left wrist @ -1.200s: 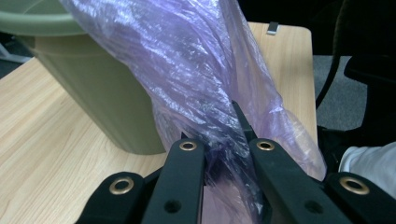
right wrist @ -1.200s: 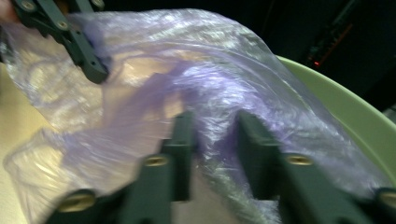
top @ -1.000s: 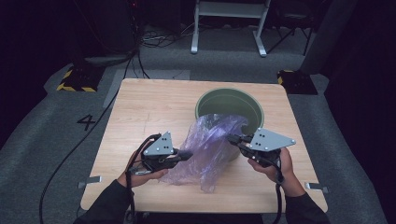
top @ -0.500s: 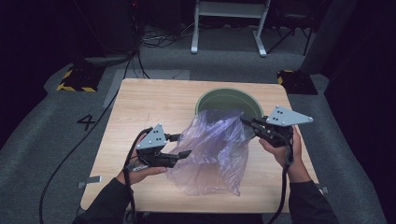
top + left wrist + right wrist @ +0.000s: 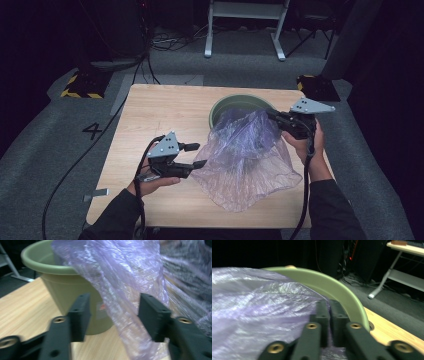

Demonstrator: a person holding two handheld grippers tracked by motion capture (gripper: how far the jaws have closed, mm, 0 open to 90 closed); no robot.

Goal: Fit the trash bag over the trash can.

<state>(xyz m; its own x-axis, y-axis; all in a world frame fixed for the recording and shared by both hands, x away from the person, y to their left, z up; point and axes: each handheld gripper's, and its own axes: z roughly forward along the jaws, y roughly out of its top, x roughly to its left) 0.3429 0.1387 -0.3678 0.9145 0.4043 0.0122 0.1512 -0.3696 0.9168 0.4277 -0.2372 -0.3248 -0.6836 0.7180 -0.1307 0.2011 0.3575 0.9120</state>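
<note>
A green bucket (image 5: 240, 102) stands on the far half of the wooden surface (image 5: 160, 115), and everything else sits in relation to it. A thin purple plastic bag (image 5: 247, 160) drapes from the bucket's near rim and spreads down across the surface toward the person, its upper edge lifted against the rim.

The right hand-held gripper (image 5: 272, 114) sits just to the right of the bucket at rim height, and its 2 jaws stand together, pinching the top edge of the bag. In the right gripper view (image 5: 329, 315) the pads look pressed close with purple film caught between them, right beside the curved green rim; those jaws have just been easing slightly apart, though the film stays between them.

The left hand-held gripper (image 5: 197, 155) is on the near left side of the bucket, low over the surface, at the bag's left edge. Its 2 jaws stand apart. In the left gripper view (image 5: 113, 315) a fold of the bag hangs in the gap between them with the bucket's wall behind it, and neither pad presses on the film. These jaws have just been closing a little.
</note>
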